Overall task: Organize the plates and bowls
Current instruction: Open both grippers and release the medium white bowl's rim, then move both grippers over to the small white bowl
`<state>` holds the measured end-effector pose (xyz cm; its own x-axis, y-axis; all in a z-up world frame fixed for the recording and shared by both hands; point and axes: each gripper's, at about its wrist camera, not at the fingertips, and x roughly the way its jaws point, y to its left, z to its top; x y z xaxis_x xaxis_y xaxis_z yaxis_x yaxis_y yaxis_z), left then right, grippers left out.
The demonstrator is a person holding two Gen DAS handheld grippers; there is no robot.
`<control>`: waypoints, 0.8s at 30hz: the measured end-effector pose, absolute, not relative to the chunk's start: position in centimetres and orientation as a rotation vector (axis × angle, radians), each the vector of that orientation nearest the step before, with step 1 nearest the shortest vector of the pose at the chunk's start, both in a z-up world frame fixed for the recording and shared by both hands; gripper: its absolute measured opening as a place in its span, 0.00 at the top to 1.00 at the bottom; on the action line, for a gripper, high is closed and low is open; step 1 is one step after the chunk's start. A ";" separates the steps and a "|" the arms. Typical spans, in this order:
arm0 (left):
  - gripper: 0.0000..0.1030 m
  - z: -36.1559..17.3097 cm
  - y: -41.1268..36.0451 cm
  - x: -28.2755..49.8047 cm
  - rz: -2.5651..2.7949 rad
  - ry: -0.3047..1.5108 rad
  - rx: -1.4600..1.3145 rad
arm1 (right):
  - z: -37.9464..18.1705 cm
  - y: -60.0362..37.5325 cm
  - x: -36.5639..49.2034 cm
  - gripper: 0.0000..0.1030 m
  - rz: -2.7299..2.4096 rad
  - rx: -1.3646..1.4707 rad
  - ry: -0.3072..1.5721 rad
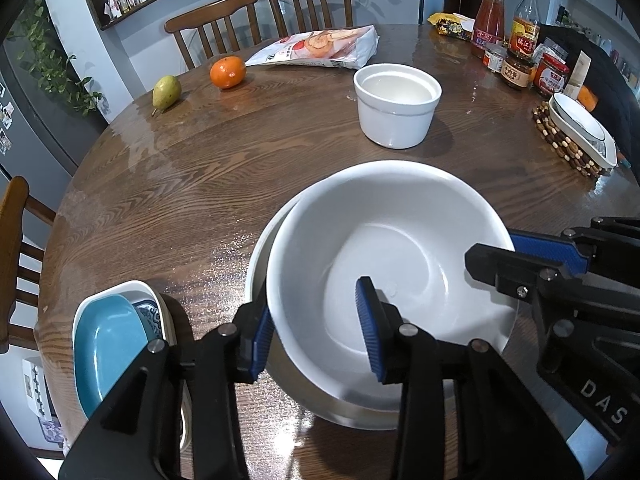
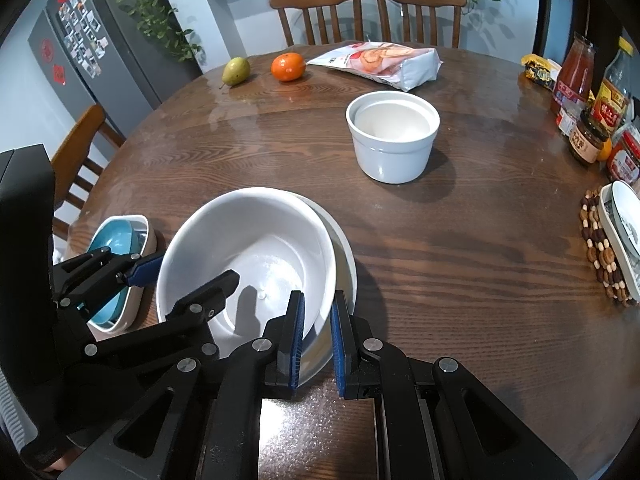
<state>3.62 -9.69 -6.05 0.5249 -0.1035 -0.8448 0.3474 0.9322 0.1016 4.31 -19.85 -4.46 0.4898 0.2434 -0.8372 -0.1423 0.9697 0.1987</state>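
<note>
White bowl [image 1: 392,280] was seen nested, tilted, in a wider shallow dish [image 1: 256,264] on the wood table [image 1: 180,168], near edge. Both grippers were placed on its rim from opposite sides.

Left gripper [image 1: 316,328]: jaws set wide, one pad outside the wall, one pad inside the bowl; a gap was seen between the inner pad and the wall, so no firm grip was shown.

Right gripper [image 2: 318,344]: jaws narrowed around the bowl wall, one pad inside, one outside; the wall was straddled closely, but actual clamping contact could not be confirmed.

Blue dish [image 1: 108,344] was stacked in a white rectangular dish [image 2: 148,236], just beside the bowl on the left side.

Ramekin [image 2: 392,136] was left standing upright mid-table, well apart from the bowl. Another white dish [image 1: 580,128] was seen on a bead mat [image 2: 600,248] at the right edge.
</note>
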 end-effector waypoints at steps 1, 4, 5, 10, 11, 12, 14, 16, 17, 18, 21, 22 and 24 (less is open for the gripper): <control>0.63 -6.0 -9.8 3.6 -0.273 0.984 0.273 | -4.4 -19.9 4.3 0.88 0.235 0.109 1.033; 0.63 -6.0 -9.9 3.5 -0.273 0.983 0.272 | -4.4 -20.0 4.2 0.88 0.234 0.114 1.033; 0.63 -6.0 -9.9 3.5 -0.274 0.983 0.272 | -4.3 -20.0 4.1 0.88 0.233 0.115 1.032; 0.59 -5.9 -10.0 3.5 -0.271 0.978 0.269 | -4.3 -19.9 4.0 0.88 0.229 0.113 1.029; 0.57 -5.8 -10.0 3.5 -0.272 0.976 0.268 | -4.2 -19.9 4.0 0.87 0.224 0.111 1.028; 0.57 -5.7 -10.0 3.4 -0.273 0.975 0.266 | -4.1 -19.9 4.0 0.83 0.222 0.112 1.023; 0.56 -5.7 -10.0 3.4 -0.270 0.971 0.268 | -3.9 -20.0 4.0 0.70 0.209 0.111 1.013; 0.56 -5.6 -9.9 3.5 -0.268 0.968 0.264 | -3.7 -20.3 3.9 0.56 0.200 0.119 0.998; 0.55 -5.6 -9.9 3.5 -0.269 0.968 0.261 | -3.6 -20.4 4.0 0.54 0.197 0.121 0.993; 0.55 -5.6 -9.9 3.5 -0.270 0.968 0.259 | -3.4 -20.5 4.0 0.54 0.194 0.123 0.986; 0.49 -5.4 -10.0 3.4 -0.275 0.964 0.260 | -3.3 -20.9 4.1 0.54 0.185 0.132 0.981; 0.46 -5.4 -10.1 3.4 -0.278 0.964 0.260 | -3.3 -21.0 4.1 0.54 0.183 0.136 0.981; 0.40 -5.4 -10.2 3.3 -0.273 0.957 0.268 | -3.4 -21.2 4.2 0.54 0.178 0.145 0.984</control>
